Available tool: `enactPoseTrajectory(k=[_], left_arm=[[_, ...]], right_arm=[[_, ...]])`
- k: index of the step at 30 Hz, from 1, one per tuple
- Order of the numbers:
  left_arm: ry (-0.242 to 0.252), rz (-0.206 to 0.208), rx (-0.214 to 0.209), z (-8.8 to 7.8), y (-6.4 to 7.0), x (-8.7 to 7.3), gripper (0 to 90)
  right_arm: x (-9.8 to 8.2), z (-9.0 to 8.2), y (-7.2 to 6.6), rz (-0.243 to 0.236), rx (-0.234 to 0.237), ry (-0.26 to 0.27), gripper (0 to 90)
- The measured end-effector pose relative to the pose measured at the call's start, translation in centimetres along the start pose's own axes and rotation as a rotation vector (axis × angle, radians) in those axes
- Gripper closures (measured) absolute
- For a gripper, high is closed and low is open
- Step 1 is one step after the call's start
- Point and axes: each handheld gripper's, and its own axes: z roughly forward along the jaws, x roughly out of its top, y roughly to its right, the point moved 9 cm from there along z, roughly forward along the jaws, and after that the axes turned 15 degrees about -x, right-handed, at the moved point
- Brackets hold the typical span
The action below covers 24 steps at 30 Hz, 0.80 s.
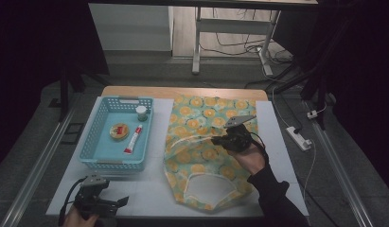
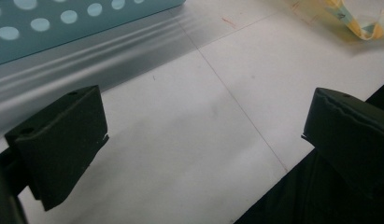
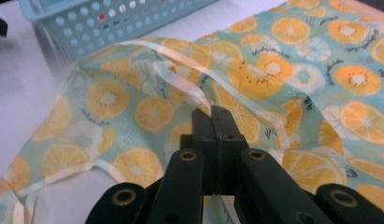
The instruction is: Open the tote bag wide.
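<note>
A fruit-print apron (image 1: 201, 146) in green and orange lies flat on the white table (image 1: 149, 189), neck opening toward the near edge. My right gripper (image 1: 215, 140) hovers over its middle, shut on a pale strap (image 3: 189, 91) of the apron, which rises from the cloth to the jaw tips (image 3: 212, 112). Low at the near left corner, my left gripper (image 1: 121, 202) stands open above bare table; its fingers (image 2: 63, 140) have nothing between them.
A light blue perforated basket (image 1: 100, 158) sits at the left with a small jar (image 1: 141, 112), a round tin (image 1: 119, 131) and a red-and-white tube (image 1: 133, 140) inside. A power strip (image 1: 298, 137) lies on the floor to the right.
</note>
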Motion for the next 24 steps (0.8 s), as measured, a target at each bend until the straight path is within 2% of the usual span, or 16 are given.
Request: enactPoseTrajectory(k=[9, 24], left_arm=[[0.002, 0.003, -0.002, 0.0, 0.0, 0.0, 0.0], [0.003, 0.001, -0.003, 0.0, 0.0, 0.0, 0.0]], right_arm=[[1.8, -0.1, 0.0, 0.007, 0.014, 0.026, 90.0], [3.8, -0.4, 0.3, 0.007, 0.002, 0.070, 90.0]])
